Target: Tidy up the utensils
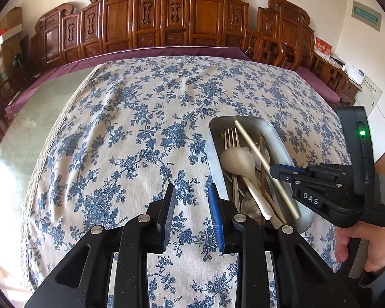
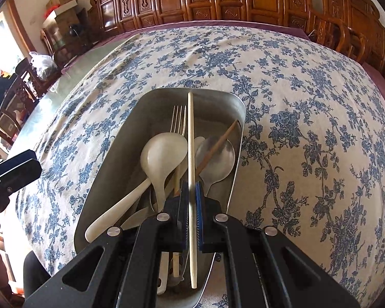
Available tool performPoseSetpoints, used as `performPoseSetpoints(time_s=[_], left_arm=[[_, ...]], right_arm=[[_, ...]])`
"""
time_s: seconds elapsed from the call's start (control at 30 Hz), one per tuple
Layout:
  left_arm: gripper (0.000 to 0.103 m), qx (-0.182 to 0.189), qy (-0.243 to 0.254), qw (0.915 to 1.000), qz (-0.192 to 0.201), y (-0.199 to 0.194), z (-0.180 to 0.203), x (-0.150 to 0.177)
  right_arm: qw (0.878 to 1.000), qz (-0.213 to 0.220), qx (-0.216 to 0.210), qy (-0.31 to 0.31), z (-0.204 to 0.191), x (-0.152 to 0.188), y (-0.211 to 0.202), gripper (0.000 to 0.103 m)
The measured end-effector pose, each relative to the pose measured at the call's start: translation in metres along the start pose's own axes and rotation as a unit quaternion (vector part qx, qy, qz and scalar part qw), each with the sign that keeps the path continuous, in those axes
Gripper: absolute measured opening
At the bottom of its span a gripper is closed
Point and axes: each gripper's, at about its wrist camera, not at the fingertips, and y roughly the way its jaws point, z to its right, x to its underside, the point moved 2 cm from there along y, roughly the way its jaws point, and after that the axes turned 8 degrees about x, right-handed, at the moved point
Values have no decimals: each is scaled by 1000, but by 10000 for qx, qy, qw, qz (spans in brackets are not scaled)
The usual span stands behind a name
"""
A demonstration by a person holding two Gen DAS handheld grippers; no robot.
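- A pale chopstick (image 2: 191,154) runs lengthwise over a metal tray (image 2: 131,138), its near part pinched between the blue-padded fingers of the right gripper (image 2: 191,195), which is closed tight on it; its far tip reaches toward the tray's far wall and its near end sticks out past the fingers on the camera's side.
- Seen from the left wrist, the same chopstick (image 1: 259,154) slants across the tray (image 1: 274,133), with the right gripper (image 1: 277,170) coming in from the right edge and gripping it partway along.
- Beneath the chopstick lie a white ladle-shaped spoon (image 2: 164,156), a metal fork (image 2: 179,120) with tines pointing away, a metal spoon (image 2: 218,161) and a brown chopstick (image 2: 219,143) crossing diagonally toward the tray's right wall.
- More utensils are piled at the tray's near end, too tangled to tell apart.
- The left gripper (image 1: 191,202) hovers over bare cloth just left of the tray, its fingers parted wide and holding nothing.
- The tray sits on a blue-flowered tablecloth (image 1: 141,118) covering the table.
- A carved wooden bench (image 1: 166,18) with a purple cushion stands along the far side of the table.
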Motion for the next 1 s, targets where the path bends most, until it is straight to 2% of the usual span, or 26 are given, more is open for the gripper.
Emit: performPoseSetpoints(time_s=[0.13, 0.43, 0.53, 0.6, 0.63, 0.67, 0.7, 0.83, 0.97, 1.0], left_arm=[[25, -7, -3, 10000, 12, 0, 0, -1], [25, -9, 20, 10000, 59, -6, 11, 0], [30, -8, 24, 10000, 96, -11, 16, 2], [31, -8, 38, 9999, 130, -15, 21, 3], [31, -2, 36, 9999, 145, -17, 23, 3], [39, -1, 45, 9999, 159, -18, 26, 3], [43, -11, 75, 9998, 191, -20, 29, 3], [45, 9, 117, 9997, 221, -27, 40, 4], [63, 36, 184, 9992, 347, -41, 55, 5], [69, 50, 198, 9991, 373, -44, 58, 5]], right_arm=[[9996, 212, -165, -115, -2, 2, -14, 7], [9970, 670, -153, -357, 3, 16, -58, 7], [9962, 801, -133, -309, 12, 20, -75, 7], [9956, 892, -123, -257, 18, 24, -85, 22], [9950, 961, -122, -227, 22, 27, -93, 25], [9947, 994, -104, -220, 25, 29, -98, 26], [9945, 1017, -86, -217, 28, 31, -103, 26], [9938, 1101, 14, -128, 41, 42, -125, 27], [9921, 1243, 138, -53, 51, 53, -147, 41], [9915, 1287, 187, -23, 53, 56, -153, 47]])
